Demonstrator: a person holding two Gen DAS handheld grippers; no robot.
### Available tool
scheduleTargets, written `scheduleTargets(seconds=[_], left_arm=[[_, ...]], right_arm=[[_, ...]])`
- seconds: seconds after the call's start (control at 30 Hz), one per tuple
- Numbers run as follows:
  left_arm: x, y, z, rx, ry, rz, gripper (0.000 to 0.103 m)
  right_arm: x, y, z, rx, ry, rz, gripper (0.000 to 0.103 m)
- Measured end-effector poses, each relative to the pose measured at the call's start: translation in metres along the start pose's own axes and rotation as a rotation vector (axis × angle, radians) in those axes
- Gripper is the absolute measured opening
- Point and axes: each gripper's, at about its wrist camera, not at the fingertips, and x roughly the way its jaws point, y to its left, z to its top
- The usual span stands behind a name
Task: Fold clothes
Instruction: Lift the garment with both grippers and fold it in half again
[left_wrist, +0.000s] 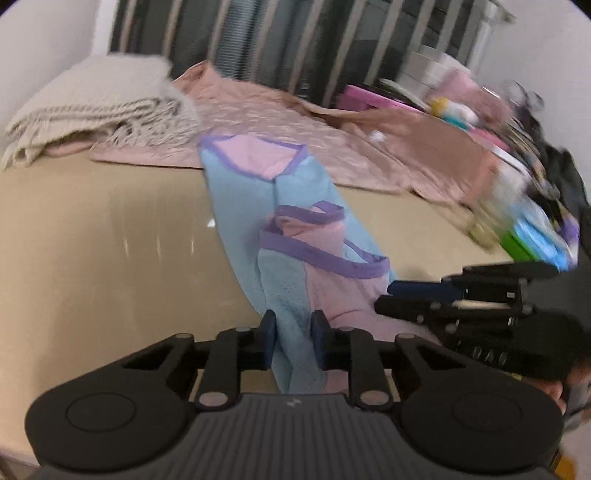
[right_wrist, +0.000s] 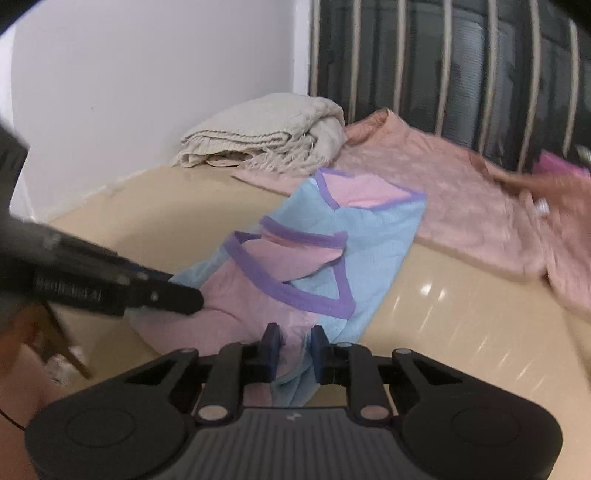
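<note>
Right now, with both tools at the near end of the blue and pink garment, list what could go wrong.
1. The left tool and right tool have only thin folds of the blue and pink garment between their fingers; the fabric could slip free.
2. The garment's far end lies on the pink top; pulling may drag that along.
3. The beige table looks glossy, so the garment may slide instead of creasing.

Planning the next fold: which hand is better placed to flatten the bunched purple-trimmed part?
Probably the right gripper: the bunched purple trim lies on its side of the mesh top. The left gripper, like it, pinches the near edge.
</note>
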Motion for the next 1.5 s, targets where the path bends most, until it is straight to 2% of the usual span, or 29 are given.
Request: scheduleTargets(seconds=[0.07,0.13,0.17,0.2,0.23,0.27,0.3,0.37,0.47,0.53,0.57,0.6,0.63,0.67,0.73,0.8,0.87,0.97,1.03,1.13,1.17,1.23,1.27,1.3,1.33,1.37,1.4,1.47,1.5], left_arm=[[-0.016,-0.008,-0.012,0.043,-0.016,-0.024,0.027],[-0.044,-0.018,-0.027,0.171,-0.117,-0.019,0.064],[-0.059,-0.026,-0.034,0.266,-0.187,0.007,0.074],[-0.064,-0.036,-0.047,0.412,-0.231,0.047,0.091],[-0.068,-0.045,-0.06,0.563,-0.272,0.088,0.098],[-0.072,-0.055,-0.073,0.714,-0.313,0.129,0.098],[-0.076,-0.064,-0.086,0.865,-0.353,0.171,0.098],[-0.061,-0.072,-0.11,1.09,-0.312,0.162,0.097],[-0.039,-0.072,-0.129,1.27,-0.328,0.163,0.085],[-0.025,-0.072,-0.134,1.361,-0.329,0.174,0.064],[-0.022,-0.072,-0.129,1.359,-0.309,0.161,0.055],[-0.019,-0.071,-0.124,1.351,-0.286,0.147,0.045],[-0.02,-0.071,-0.119,1.338,-0.264,0.125,0.04],[-0.021,-0.07,-0.114,1.325,-0.243,0.103,0.037],[-0.026,-0.068,-0.107,1.307,-0.205,0.069,0.022],[-0.037,-0.065,-0.098,1.264,-0.171,0.022,0.015],[-0.055,-0.061,-0.083,1.156,-0.084,-0.101,0.013],[-0.071,-0.052,-0.047,0.931,0.018,-0.282,0.013],[-0.074,-0.041,-0.016,0.801,0.032,-0.349,0.012],[-0.064,-0.02,0.032,0.626,0.0,-0.392,0.012],[-0.052,-0.013,0.046,0.573,0.017,-0.399,0.013],[-0.023,0.003,0.068,0.455,0.046,-0.383,0.017],[-0.004,0.011,0.076,0.367,0.061,-0.359,0.023],[0.014,0.021,0.078,0.281,0.081,-0.342,0.035],[0.027,0.03,0.077,0.194,0.073,-0.312,0.041],[0.036,0.039,0.076,0.11,0.067,-0.287,0.043],[0.042,0.047,0.076,0.036,0.075,-0.257,0.044],[0.037,0.053,0.072,-0.024,0.071,-0.241,0.045],[0.031,0.051,0.07,-0.028,0.064,-0.229,0.052]], right_arm=[[-0.021,0.008,-0.016,0.013,-0.013,0.02,0.018],[-0.045,0.013,-0.026,-0.011,-0.058,0.05,0.022],[-0.061,0.013,-0.03,-0.05,-0.113,0.048,0.033],[-0.079,0.014,-0.035,-0.108,-0.185,0.034,0.051],[-0.094,0.017,-0.04,-0.184,-0.246,0.016,0.06],[-0.102,0.025,-0.046,-0.292,-0.283,-0.006,0.07],[-0.106,0.034,-0.053,-0.421,-0.296,-0.025,0.07],[-0.103,0.057,-0.077,-0.736,-0.266,-0.024,0.07],[-0.082,0.079,-0.109,-1.083,-0.232,-0.048,0.069],[-0.068,0.086,-0.122,-1.227,-0.219,-0.093,0.067],[-0.063,0.087,-0.124,-1.266,-0.221,-0.113,0.058],[-0.058,0.087,-0.123,-1.278,-0.213,-0.129,0.045],[-0.053,0.086,-0.121,-1.277,-0.193,-0.144,0.035],[-0.052,0.085,-0.118,-1.266,-0.176,-0.144,0.016],[-0.055,0.084,-0.11,-1.224,-0.151,-0.116,0.009],[-0.067,0.084,-0.1,-1.165,-0.118,-0.044,0.005],[-0.085,0.081,-0.084,-1.064,-0.081,0.079,0.005],[-0.109,0.062,-0.051,-0.871,-0.022,0.277,0.005],[-0.113,0.038,-0.022,-0.762,-0.017,0.359,0.005],[-0.109,0.0,0.019,-0.615,-0.027,0.446,0.005],[-0.103,-0.013,0.031,-0.574,-0.029,0.458,0.005],[-0.081,-0.037,0.049,-0.496,-0.019,0.459,0.005],[-0.064,-0.048,0.055,-0.451,0.001,0.456,0.008],[-0.048,-0.056,0.061,-0.408,0.012,0.439,0.014],[-0.035,-0.06,0.062,-0.361,0.008,0.389,0.018],[-0.023,-0.064,0.062,-0.319,0.004,0.325,0.031],[-0.016,-0.067,0.061,-0.292,-0.004,0.269,0.038],[-0.013,-0.073,0.055,-0.239,-0.035,0.15,0.038],[-0.016,-0.076,0.051,-0.209,-0.055,0.117,0.038]])
